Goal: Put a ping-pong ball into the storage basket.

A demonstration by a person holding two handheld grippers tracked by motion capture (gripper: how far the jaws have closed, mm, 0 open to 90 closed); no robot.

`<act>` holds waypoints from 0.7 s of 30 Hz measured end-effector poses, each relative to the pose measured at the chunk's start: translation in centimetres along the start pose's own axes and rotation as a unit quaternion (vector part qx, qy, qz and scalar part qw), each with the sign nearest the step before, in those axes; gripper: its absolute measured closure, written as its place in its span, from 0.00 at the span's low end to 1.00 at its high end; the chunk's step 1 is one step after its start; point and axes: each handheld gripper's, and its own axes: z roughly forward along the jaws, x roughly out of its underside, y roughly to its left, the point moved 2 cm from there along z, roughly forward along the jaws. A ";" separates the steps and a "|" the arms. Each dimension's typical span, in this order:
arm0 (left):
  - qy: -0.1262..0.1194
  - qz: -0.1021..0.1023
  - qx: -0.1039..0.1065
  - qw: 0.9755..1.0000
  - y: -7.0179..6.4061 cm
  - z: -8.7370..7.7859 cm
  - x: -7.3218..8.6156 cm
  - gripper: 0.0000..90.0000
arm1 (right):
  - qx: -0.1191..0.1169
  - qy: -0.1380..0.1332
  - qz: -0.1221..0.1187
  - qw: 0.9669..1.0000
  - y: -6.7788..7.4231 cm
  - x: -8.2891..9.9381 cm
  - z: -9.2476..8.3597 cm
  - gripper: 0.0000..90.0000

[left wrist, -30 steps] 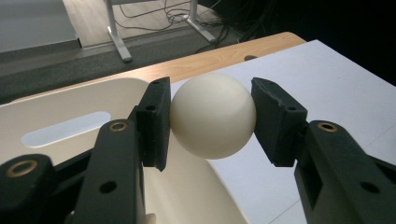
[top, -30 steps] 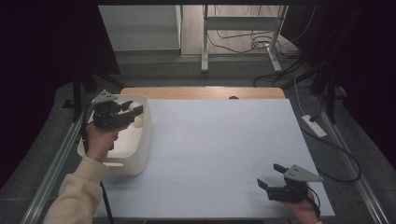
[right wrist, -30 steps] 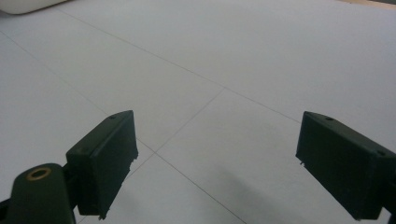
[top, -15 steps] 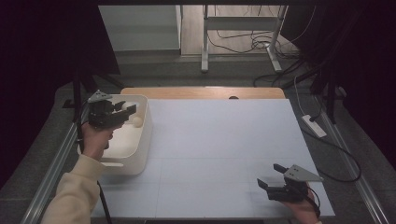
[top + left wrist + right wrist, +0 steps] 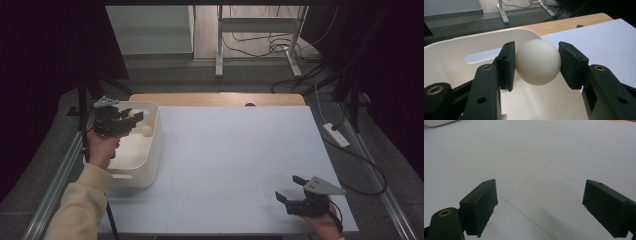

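A: Starting at the left, where is the ball?

B: The cream ball (image 5: 538, 61) sits between the two black pads of the left tool (image 5: 131, 117), which is clamped on it from both sides. It is held in the air above the white tub (image 5: 152, 150) at the left end of the bench (image 5: 235, 160), not touching the tub's floor.

A: Anything else in the tub?

B: A second ball (image 5: 146, 130) lies inside, near the far wall, just beside the held one in the high view.

A: And on the right?

B: The right tool (image 5: 289, 189) sits low at the near right corner of the bench, well apart from the tub. Its jaws stand wide apart with bare white surface between them.

A: Any writing or labels?

B: None I can read on the ball, the tub or the tools.
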 end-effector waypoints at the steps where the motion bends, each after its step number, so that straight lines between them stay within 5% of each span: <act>1: 0.002 -0.003 -0.002 1.000 0.2 0.1 0.0 0.56 | 0.000 0.000 0.000 1.000 0.0 0.0 0.0 0.14; 21: 0.057 -0.022 -0.032 0.998 1.8 2.1 0.6 0.55 | 0.001 -0.002 0.000 1.000 0.0 0.0 -0.1 0.14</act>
